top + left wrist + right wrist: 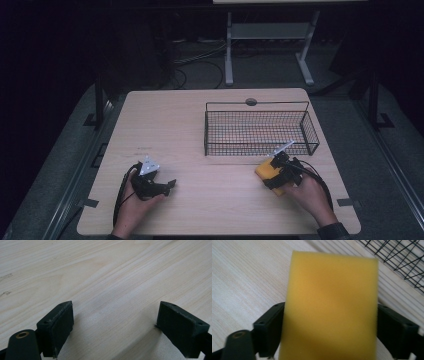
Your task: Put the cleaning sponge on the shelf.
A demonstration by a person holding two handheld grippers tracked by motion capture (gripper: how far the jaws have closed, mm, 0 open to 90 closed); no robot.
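A yellow sponge (268, 171) lies flat on the wooden table (175, 125), just in front of the wire basket's near right corner. My right gripper (273, 178) comes down over it from the right. In the right gripper view the sponge (332, 297) spans the whole gap of that gripper (330, 315), and both black pads sit against its long sides. My left gripper (167, 186) rests at the front left of the table, held in a hand. Its jaws (115, 312) stand wide apart with only bare wood between them.
A black wire basket (257, 103) stands at the back right of the table, its mesh (402, 257) close beyond the sponge. A small round grommet (251, 102) sits at the table's far edge. Cables trail from both grippers toward the front edge.
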